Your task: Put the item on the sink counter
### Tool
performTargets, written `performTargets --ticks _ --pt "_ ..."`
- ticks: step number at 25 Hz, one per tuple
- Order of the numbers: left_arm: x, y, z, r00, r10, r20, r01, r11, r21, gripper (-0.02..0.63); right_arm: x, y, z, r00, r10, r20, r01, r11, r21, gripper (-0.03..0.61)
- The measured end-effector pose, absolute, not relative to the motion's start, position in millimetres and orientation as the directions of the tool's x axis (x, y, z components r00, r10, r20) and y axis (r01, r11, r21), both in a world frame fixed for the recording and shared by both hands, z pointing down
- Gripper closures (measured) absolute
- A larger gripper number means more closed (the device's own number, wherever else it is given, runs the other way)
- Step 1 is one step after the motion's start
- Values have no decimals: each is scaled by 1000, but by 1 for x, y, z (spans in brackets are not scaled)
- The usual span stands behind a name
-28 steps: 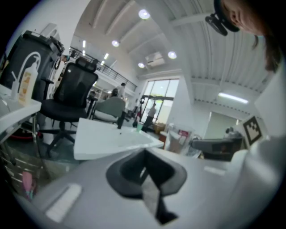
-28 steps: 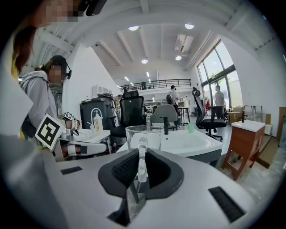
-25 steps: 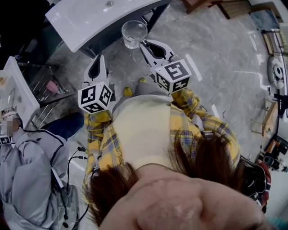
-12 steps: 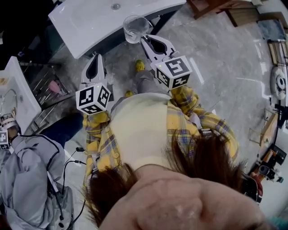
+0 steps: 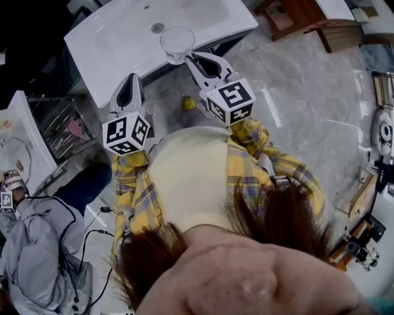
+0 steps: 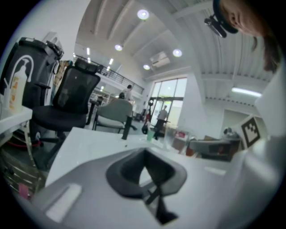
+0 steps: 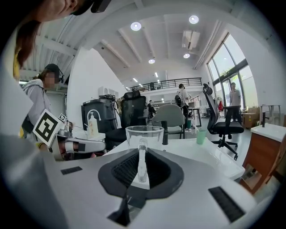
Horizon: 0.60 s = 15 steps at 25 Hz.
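Note:
A clear glass mug (image 5: pixel 177 43) hangs over the front edge of the white sink counter (image 5: pixel 117 43), near the basin drain (image 5: pixel 157 27). My right gripper (image 5: pixel 188 57) is shut on the mug's handle. In the right gripper view the mug (image 7: pixel 144 134) stands upright between the dark pads (image 7: pixel 123 167), with the counter (image 7: pixel 203 154) behind it. My left gripper (image 5: pixel 132 79) hovers to the left at the counter's front edge, shut and holding nothing. The left gripper view has that gripper (image 6: pixel 144 156) just above the counter (image 6: pixel 85 141).
A black faucet (image 7: pixel 165 131) and a green cup (image 7: pixel 201 136) stand on the counter. A seated person in a grey jacket (image 5: pixel 34 246), a white table (image 5: pixel 21 132) and a wire rack (image 5: pixel 61 126) are to the left. Wooden furniture (image 5: pixel 298 15) stands on the marble floor to the right.
Both grippers moved forward toward the sink. The mug, earlier over the floor in front of the counter, now hangs over the counter's front edge.

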State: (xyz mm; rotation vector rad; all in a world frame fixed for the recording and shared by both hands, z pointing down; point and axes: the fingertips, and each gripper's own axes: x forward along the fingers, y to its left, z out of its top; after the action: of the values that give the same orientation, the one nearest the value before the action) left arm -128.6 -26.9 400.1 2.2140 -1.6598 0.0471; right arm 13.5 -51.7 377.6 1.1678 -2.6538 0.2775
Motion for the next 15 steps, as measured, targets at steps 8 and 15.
performTargets --ticks 8,15 --pt "-107 -90 405 245 -941 235 -945 -178 274 609 29 -121 387 -706 -652 276 -693 717 -78 543" --pt "-85 -124 414 236 -941 242 -951 -172 257 609 44 -167 397 -721 -637 272 -674 736 -65 543"
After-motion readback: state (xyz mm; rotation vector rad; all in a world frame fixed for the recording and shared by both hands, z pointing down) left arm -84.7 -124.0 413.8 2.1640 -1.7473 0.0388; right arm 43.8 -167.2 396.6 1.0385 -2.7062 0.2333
